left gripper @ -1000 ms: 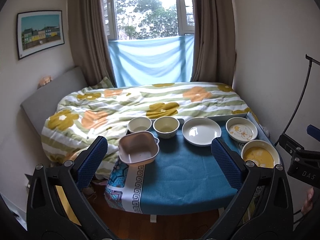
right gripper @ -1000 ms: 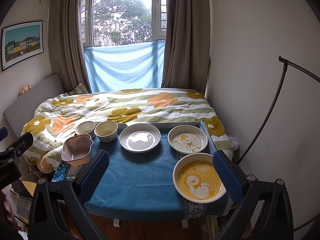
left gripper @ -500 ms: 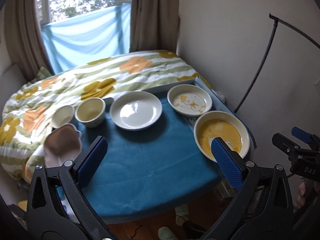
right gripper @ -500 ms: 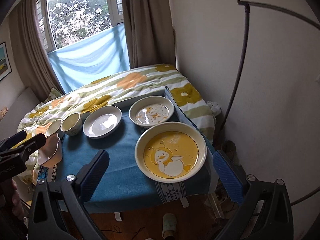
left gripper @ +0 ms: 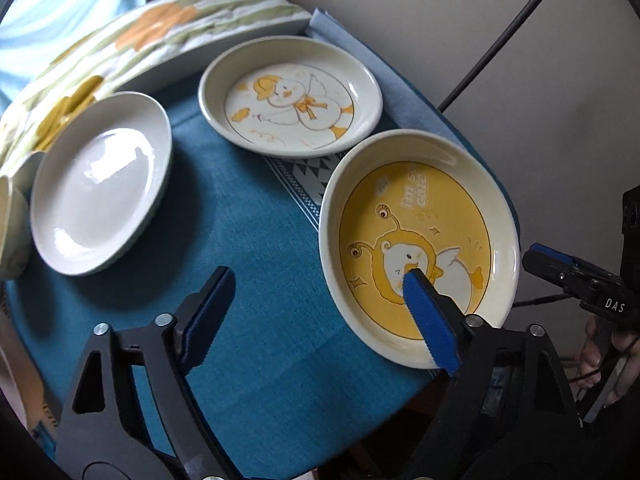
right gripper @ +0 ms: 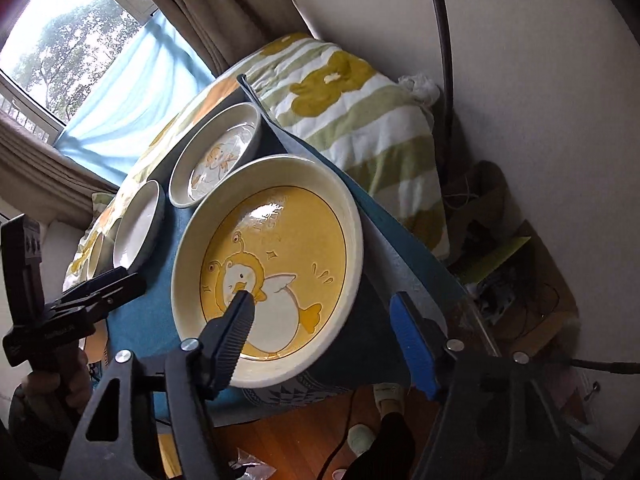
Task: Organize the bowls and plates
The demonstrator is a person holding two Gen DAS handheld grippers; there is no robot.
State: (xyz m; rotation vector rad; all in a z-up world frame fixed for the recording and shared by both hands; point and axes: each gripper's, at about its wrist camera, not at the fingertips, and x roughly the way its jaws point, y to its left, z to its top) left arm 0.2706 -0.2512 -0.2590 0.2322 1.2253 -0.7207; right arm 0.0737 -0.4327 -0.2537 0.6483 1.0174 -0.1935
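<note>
A large deep plate with a yellow duck picture (left gripper: 420,236) sits at the right front corner of the teal-clothed table (left gripper: 248,232). My left gripper (left gripper: 318,272) straddles its left rim, one pad over the inside and one over the cloth. Its jaws are closing and neither pad presses on the rim. My right gripper (right gripper: 322,298) straddles the same plate's (right gripper: 276,256) right rim the same way, jaws closing without contact. Behind it lie a smaller white duck plate (left gripper: 292,96) and a plain white plate (left gripper: 100,184). A cream bowl (left gripper: 10,232) shows at the left edge.
A bed with a flowered quilt (right gripper: 360,120) borders the table's far side. A black curved pole (right gripper: 444,60) stands by the wall on the right. Boxes and cables (right gripper: 516,280) clutter the wooden floor beside the table. A person's hand (left gripper: 596,356) holds the right gripper's handle.
Both grippers dropped from a wide view of the room down to the yellow duck plate, tilting downward. Their jaws have narrowed, each now across a side of the plate's rim.
</note>
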